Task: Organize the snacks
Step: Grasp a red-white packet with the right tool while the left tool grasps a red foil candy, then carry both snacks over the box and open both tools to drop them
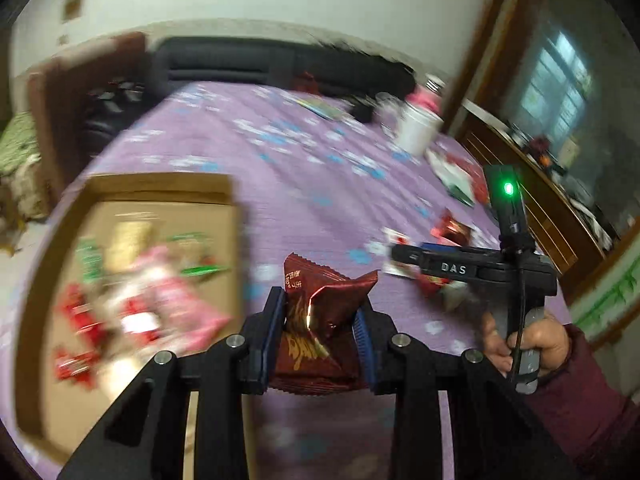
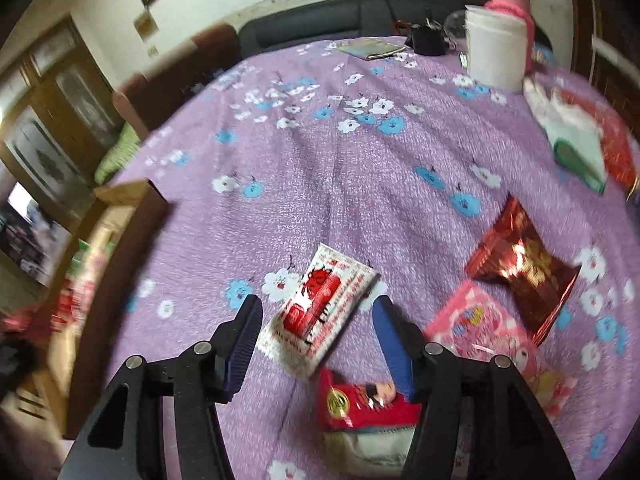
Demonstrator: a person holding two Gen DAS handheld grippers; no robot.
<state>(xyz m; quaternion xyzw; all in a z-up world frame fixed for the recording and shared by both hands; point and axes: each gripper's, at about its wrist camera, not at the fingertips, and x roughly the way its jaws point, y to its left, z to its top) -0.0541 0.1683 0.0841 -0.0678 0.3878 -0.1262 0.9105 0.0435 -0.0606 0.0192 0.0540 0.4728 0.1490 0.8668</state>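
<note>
— What's the biggest thing you can see from here?

— The desk (image 2: 360, 168), under a purple cloth with white and blue flowers. On its left side sits an open cardboard box (image 1: 224, 200) with a blurred heap of snack packets (image 1: 152, 300) inside, red, pink and green ones.

— And the person's hands?

— Only the right hand (image 1: 524, 344) shows, in a maroon sleeve, wrapped around the handle of the right gripper (image 2: 316, 316), which points across the desk. Its fingers stand apart over a white and red packet (image 2: 320, 312) lying flat on the cloth (not touching it as far as I can tell).

— The other one?

— The left gripper (image 1: 320, 316) sits just right of the box, its blue pads clamped on a dark red foil packet (image 1: 320, 320), crumpled and standing upright between them.

— Anything loose around?

— Near the right gripper: a pink packet (image 2: 492, 336), a shiny red foil packet (image 2: 520, 268) beyond it, and a red packet (image 2: 360, 404) low between the fingers, close to the camera. Far off stands a white tub (image 2: 496, 48) with a pink bottle (image 2: 516, 0) behind it.
</note>
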